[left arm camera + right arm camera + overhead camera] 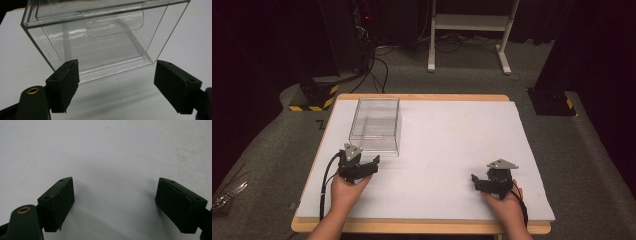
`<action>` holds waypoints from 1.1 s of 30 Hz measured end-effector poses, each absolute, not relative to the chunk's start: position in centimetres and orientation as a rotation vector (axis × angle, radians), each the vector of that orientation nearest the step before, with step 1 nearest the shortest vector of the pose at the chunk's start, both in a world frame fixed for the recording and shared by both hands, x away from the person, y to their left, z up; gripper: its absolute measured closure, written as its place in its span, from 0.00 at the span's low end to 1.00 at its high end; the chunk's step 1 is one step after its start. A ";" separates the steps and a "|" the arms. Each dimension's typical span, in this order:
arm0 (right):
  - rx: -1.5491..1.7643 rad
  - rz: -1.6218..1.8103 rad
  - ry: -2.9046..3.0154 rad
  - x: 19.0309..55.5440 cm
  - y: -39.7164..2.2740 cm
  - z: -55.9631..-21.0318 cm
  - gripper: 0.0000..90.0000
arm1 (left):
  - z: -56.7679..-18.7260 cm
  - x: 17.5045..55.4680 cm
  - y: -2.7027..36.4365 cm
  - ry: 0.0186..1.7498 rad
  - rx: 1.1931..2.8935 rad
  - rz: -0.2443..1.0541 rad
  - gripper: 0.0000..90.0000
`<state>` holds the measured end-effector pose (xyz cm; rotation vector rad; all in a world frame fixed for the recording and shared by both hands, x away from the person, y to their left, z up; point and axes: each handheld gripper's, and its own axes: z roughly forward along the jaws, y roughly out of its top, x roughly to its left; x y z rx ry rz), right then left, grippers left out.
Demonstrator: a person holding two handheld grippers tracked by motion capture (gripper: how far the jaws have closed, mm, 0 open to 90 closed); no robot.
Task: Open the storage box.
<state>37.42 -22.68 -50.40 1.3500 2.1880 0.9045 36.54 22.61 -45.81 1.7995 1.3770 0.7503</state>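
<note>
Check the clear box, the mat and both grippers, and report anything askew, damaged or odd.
Nothing serious stands out. The clear box sits flat and upright on the white mat, looking empty and unbroken. The mat shows faint yellowish stains in the right gripper view. The left gripper and right gripper are both open, holding nothing.
</note>
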 end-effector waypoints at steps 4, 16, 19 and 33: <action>1.350 0.905 2.188 37.4 -22.7 -50.4 0.17 | -45.7 37.2 22.5 1.389 1.786 0.758 0.22; 1.351 0.906 2.188 37.4 -22.7 -50.4 0.17 | -45.5 38.6 21.8 1.401 1.750 0.764 0.18; 1.351 0.906 2.188 37.4 -22.7 -50.4 0.17 | -45.3 38.9 21.7 1.401 1.737 0.769 0.18; 1.351 0.907 2.188 37.4 -22.7 -50.4 0.17 | -45.5 40.2 21.1 1.435 1.695 0.799 0.21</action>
